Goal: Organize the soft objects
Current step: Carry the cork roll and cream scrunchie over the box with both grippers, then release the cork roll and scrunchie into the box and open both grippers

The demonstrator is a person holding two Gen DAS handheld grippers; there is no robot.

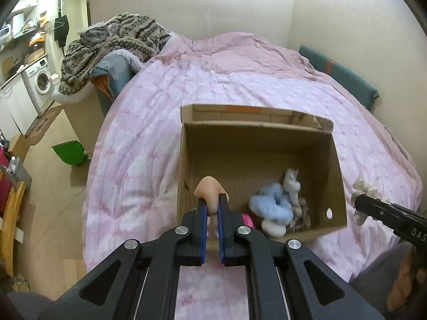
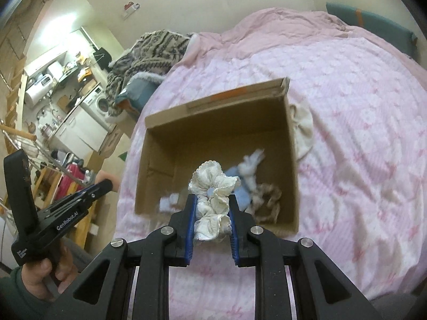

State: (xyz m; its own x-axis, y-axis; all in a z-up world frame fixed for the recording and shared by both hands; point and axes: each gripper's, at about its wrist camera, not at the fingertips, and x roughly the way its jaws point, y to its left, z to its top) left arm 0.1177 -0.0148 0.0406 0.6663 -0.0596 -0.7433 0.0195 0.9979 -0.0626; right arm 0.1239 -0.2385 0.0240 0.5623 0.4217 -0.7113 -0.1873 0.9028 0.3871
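Note:
My left gripper [image 1: 212,200] is shut on a peach-coloured soft sponge [image 1: 209,189], held above the near left part of an open cardboard box [image 1: 256,126]. The box stands on a pink duvet [image 1: 149,122]. In it lie a fluffy blue scrunchie [image 1: 272,205], a white fluffy piece [image 1: 291,184] and a brown patterned scrunchie [image 1: 301,216]. My right gripper [image 2: 212,200] is shut on a cream ruffled scrunchie [image 2: 213,186], held over the box's [image 2: 213,133] near edge. In the right wrist view the left gripper [image 2: 106,185] shows at the left, held by a hand.
A cream cloth [image 2: 304,128] lies on the duvet against the box's right wall. A heap of knitted clothes [image 1: 120,40] sits at the bed's far left corner and a teal cushion [image 1: 339,72] by the wall. A green dustpan [image 1: 69,150] lies on the floor beside the bed.

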